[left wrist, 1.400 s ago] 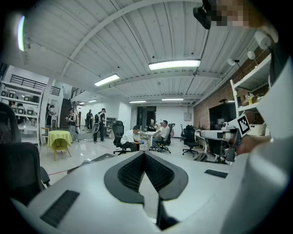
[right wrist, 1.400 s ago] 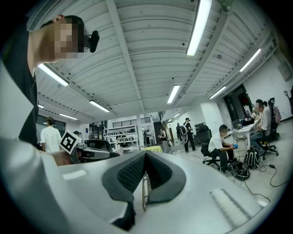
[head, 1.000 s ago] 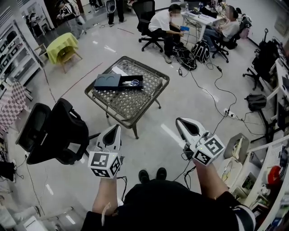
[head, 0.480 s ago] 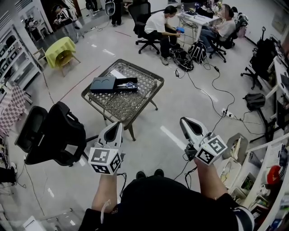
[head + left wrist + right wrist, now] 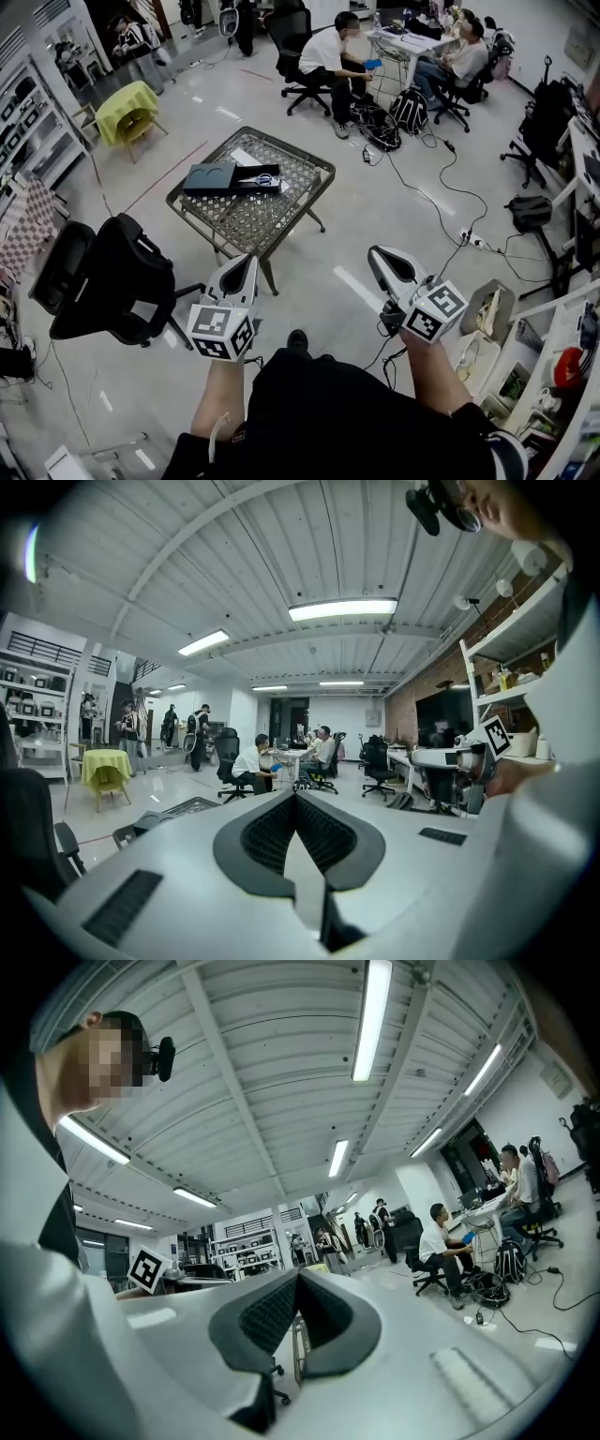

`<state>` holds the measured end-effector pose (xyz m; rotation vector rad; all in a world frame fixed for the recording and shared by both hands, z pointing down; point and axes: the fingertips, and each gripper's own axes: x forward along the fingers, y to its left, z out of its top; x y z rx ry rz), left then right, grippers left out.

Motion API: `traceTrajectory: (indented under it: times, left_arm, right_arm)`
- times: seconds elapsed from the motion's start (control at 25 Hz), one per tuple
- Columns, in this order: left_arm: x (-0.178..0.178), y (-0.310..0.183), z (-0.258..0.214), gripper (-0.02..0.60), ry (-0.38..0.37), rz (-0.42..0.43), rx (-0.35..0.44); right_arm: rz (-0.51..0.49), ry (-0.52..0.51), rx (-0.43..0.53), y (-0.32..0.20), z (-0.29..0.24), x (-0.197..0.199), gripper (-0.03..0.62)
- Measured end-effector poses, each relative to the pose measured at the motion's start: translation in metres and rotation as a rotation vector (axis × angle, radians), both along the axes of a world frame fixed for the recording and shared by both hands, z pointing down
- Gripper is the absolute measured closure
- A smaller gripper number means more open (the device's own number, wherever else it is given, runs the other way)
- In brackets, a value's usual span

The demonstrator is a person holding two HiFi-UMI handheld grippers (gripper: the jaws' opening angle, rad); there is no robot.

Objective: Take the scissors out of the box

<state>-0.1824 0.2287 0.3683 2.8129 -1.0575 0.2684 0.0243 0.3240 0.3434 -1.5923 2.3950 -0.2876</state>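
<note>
Both grippers are held out over the floor, well short of the table [image 5: 267,216]. The left gripper [image 5: 246,261] has its jaws pressed together with nothing between them, and the right gripper [image 5: 375,251] looks the same. The scissors [image 5: 260,178] seem to lie in the open dark box [image 5: 211,175] on the table, though they show small from here.

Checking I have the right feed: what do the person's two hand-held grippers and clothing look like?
Both the left hand-held gripper and right hand-held gripper are white, tapered shells with black ribbed pads. Each carries a white cube printed with black square markers. The person wears a black top.
</note>
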Motion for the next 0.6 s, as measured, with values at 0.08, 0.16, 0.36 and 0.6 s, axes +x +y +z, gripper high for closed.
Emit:
traceTrajectory:
  times: [0.08,0.16,0.36,0.6]
  left_arm:
    - [0.005,-0.004,0.004,0.577,0.003,0.005,-0.006]
    - [0.013,-0.008,0.008,0.577,0.007,0.014,-0.014]
    - [0.03,-0.027,0.02,0.577,0.015,0.036,-0.037]
    - [0.05,-0.067,0.032,0.577,0.028,0.058,-0.06]
  right_arm:
    - [0.0,0.001,-0.01,-0.002,0.004,0.002,0.585]
    - [0.003,-0.001,-0.024,-0.005,0.008,0.007,0.585]
    - [0.011,0.002,-0.063,-0.019,0.019,0.016,0.583]
    - [0.024,0.011,-0.102,-0.054,0.031,0.032,0.584]
